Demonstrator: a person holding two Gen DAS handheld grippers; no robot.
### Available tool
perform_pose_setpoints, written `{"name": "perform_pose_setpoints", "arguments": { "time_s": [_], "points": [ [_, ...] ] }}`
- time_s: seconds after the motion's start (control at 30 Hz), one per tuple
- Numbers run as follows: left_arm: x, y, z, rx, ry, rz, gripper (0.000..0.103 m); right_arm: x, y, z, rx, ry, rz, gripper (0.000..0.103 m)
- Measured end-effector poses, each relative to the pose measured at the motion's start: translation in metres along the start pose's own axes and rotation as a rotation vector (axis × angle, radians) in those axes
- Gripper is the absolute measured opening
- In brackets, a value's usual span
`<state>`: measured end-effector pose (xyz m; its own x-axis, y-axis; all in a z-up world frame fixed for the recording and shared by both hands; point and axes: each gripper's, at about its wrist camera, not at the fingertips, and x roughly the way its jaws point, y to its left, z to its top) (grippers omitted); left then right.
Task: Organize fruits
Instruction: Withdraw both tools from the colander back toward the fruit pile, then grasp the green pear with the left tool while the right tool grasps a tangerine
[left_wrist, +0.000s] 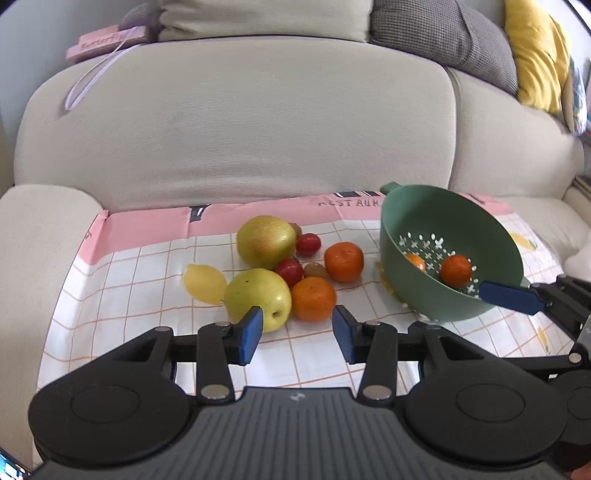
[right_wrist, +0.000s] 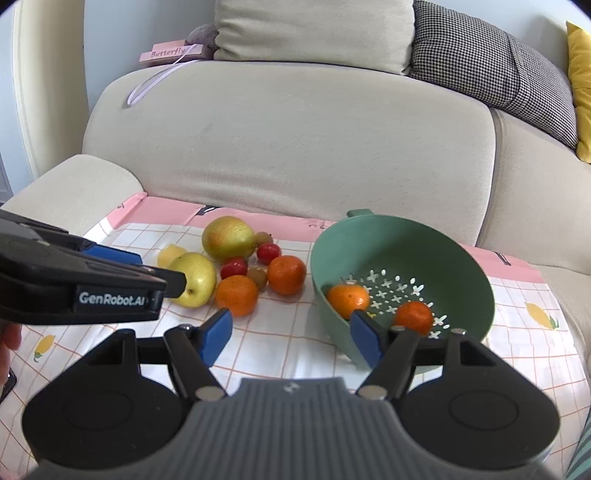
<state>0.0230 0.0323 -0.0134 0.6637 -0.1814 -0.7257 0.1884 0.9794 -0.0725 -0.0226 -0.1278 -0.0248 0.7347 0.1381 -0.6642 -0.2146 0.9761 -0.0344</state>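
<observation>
A pile of fruit lies on a checked cloth (left_wrist: 317, 354) on the sofa seat: two yellow-green apples (left_wrist: 258, 295) (left_wrist: 266, 242), a lemon (left_wrist: 204, 283), two loose tangerines (left_wrist: 314, 298) (left_wrist: 344, 261), red cherry tomatoes (left_wrist: 289, 271) and small kiwis (left_wrist: 315, 270). A green colander (left_wrist: 443, 229), tilted toward me, holds two tangerines (right_wrist: 348, 300) (right_wrist: 413, 316). My left gripper (left_wrist: 298, 328) is open and empty, just in front of the near tangerine and apple. My right gripper (right_wrist: 291, 341) is open and empty, its right finger at the colander's near rim (right_wrist: 354, 350).
The beige sofa backrest (left_wrist: 236, 122) rises right behind the cloth, with the armrest (left_wrist: 33, 258) at the left. Cushions, grey (right_wrist: 491, 66) and yellow (left_wrist: 539, 55), lie on top at the right. A pink book (right_wrist: 171, 52) with a ribbon sits on the backrest.
</observation>
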Motion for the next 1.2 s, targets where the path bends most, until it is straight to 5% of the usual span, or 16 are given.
{"name": "perform_pose_setpoints", "arguments": {
  "time_s": [0.4, 0.7, 0.83, 1.03, 1.2],
  "points": [
    [0.018, 0.029, -0.008, -0.046, 0.019, -0.003, 0.051, 0.027, 0.02, -0.001, -0.054, 0.021, 0.028, 0.064],
    [0.036, 0.046, 0.003, -0.01, 0.032, -0.033, 0.051, 0.065, 0.031, 0.01, -0.095, 0.04, 0.045, 0.051],
    [0.036, 0.052, 0.008, -0.055, 0.028, -0.092, 0.051, 0.068, 0.03, 0.015, -0.087, 0.039, 0.044, 0.051],
    [0.038, 0.049, 0.0, -0.071, 0.048, -0.076, 0.052, 0.072, 0.038, 0.001, -0.119, 0.026, 0.068, 0.051],
    [0.05, 0.048, 0.0, -0.089, 0.066, -0.056, 0.063, 0.084, 0.042, -0.003, -0.114, 0.035, 0.081, 0.051]
  ]
}}
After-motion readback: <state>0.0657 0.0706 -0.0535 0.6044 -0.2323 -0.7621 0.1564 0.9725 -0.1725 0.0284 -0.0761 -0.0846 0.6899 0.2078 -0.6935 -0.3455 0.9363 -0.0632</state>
